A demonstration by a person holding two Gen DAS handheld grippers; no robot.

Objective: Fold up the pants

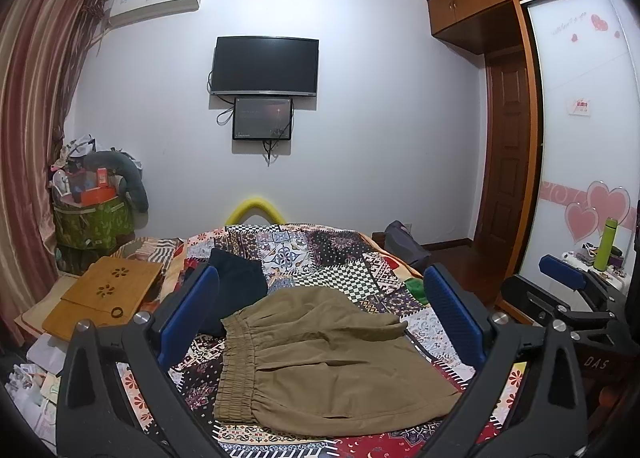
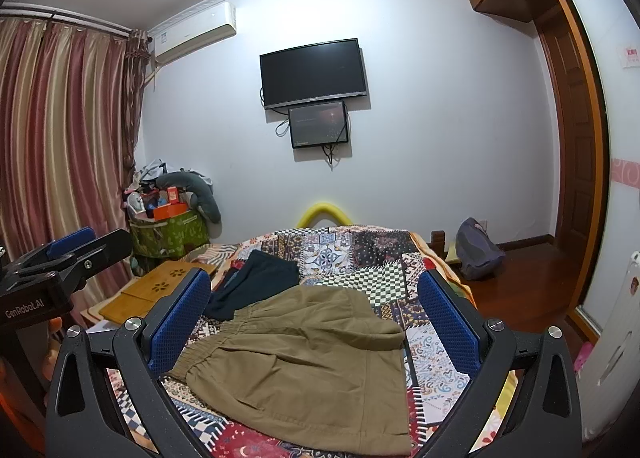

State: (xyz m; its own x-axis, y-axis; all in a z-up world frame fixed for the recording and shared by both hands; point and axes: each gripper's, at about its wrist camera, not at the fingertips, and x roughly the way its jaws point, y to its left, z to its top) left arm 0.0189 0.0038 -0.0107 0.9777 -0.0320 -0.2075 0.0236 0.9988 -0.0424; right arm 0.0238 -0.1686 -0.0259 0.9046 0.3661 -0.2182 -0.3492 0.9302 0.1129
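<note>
Khaki pants [image 1: 320, 354] [image 2: 304, 362] lie folded into a compact rectangle on the patchwork bedspread [image 1: 360, 258] [image 2: 352, 254], elastic waistband to the left. A dark navy garment [image 1: 236, 286] [image 2: 256, 286] lies just beyond them. My left gripper [image 1: 320, 298] hovers open above the pants, blue pads wide apart and holding nothing. My right gripper [image 2: 316, 302] is likewise open and empty over the pants. The right gripper [image 1: 568, 278] also shows at the right edge of the left wrist view, and the left gripper [image 2: 68, 250] at the left edge of the right wrist view.
A bamboo lap tray [image 1: 104, 294] [image 2: 160, 286] rests at the bed's left side. A full green hamper [image 1: 92, 217] [image 2: 168, 230] stands by the curtains. A backpack [image 2: 480, 250] sits on the wooden floor at right. A green bottle [image 1: 606, 242] stands on a side table.
</note>
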